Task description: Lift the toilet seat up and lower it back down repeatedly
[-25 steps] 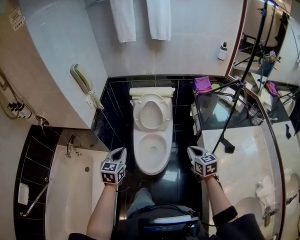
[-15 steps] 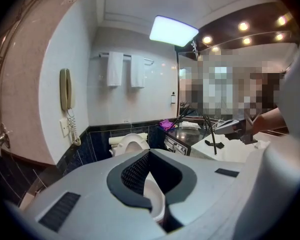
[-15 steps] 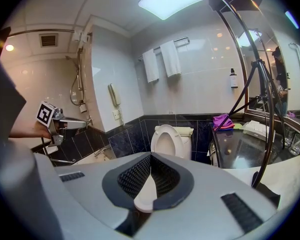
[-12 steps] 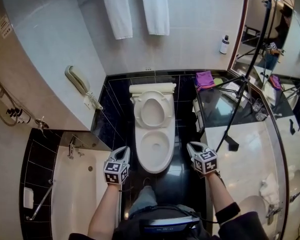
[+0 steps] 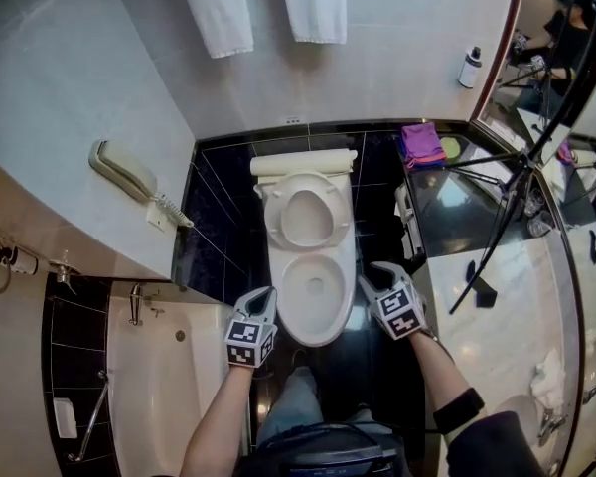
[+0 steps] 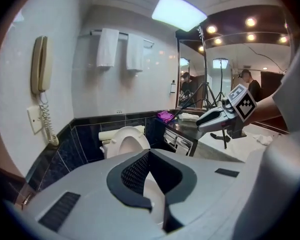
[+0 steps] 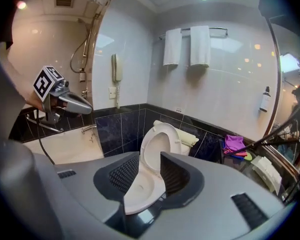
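Left gripper (image 5: 262, 298): low at the front-left corner of the toilet bowl (image 5: 286, 301), in the gap between bowl and bathtub (image 5: 169, 386). Claw narrowly apart, nothing in it; its own view shows only the bowl, further off, through the gap.

Right gripper (image 5: 375, 278): just beside the bowl's right edge, slightly further forward than the left one. Claw has just been opening and now sits about half wide. Nothing between the pads; the toilet is visible beyond them, not touched.

Bowl is open and uncovered, standing on the black tiled floor (image 5: 228, 217).

Toilet seat (image 5: 274, 215): raised, standing upright at the back edge of the bowl and leaning toward the cistern (image 5: 303, 164). Neither gripper is on it; both are well short of it.

Further back: wall phone (image 5: 119, 170) on the left wall, purple cloth (image 5: 420, 142) at the far corner of the dark counter on the right, and two white towels (image 5: 219, 8) hanging on the back wall.
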{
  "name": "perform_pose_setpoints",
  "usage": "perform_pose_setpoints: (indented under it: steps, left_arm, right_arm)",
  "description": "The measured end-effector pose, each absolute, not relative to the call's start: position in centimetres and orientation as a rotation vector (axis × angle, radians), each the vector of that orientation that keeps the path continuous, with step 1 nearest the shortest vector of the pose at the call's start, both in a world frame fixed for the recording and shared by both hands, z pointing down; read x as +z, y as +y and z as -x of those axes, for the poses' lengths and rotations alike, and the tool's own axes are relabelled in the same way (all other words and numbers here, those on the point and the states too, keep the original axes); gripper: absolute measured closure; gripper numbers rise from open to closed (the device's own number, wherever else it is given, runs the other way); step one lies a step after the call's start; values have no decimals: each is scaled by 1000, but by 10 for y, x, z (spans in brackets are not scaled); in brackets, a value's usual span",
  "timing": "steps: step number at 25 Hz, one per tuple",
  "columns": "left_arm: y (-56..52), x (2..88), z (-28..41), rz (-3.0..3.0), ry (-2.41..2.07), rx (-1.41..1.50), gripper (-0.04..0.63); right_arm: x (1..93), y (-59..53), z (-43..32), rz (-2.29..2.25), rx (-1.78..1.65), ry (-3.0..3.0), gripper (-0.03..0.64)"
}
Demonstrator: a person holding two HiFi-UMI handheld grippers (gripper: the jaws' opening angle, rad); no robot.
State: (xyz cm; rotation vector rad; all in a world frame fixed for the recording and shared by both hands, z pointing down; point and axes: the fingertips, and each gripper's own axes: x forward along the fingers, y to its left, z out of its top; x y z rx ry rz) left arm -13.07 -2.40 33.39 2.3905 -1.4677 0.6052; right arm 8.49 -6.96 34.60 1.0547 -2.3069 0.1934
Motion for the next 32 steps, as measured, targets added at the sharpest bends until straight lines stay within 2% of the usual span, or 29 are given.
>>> perform_pose_setpoints:
  steps: [1, 3, 8, 19, 22, 23, 31, 32]
  left_arm:
    - [-37, 341, 130, -2394, -1455, 610, 597]
    - [-62, 356, 129, -2399, -1435, 626, 597]
    - [-126, 395, 123, -2428, -1368, 683, 597]
    - [-260, 470, 126, -2430, -1377, 645, 597]
    - [-279, 482, 127, -2429, -1377, 622, 597]
    - [-283, 485, 128, -2428, -1376, 616, 597]
    - [-296, 503, 137, -2434, -1366, 596, 597]
    - [-297, 505, 139, -2429, -1367, 594, 597]
  right_arm:
    - [351, -85, -78, -1037, 162, -2291, 468]
    - [363, -116, -64, -994, 90, -2266, 426]
    - [395, -202, -30, -880, -106, -2172, 407]
    - [446, -377, 38, -806, -311, -2055, 407]
    - [460, -401, 53, -757, -385, -2017, 413]
    - [464, -408, 57, -748, -404, -2010, 437]
    - [491, -447, 71, -736, -459, -1964, 447]
    - [494, -449, 73, -733, -464, -1960, 467]
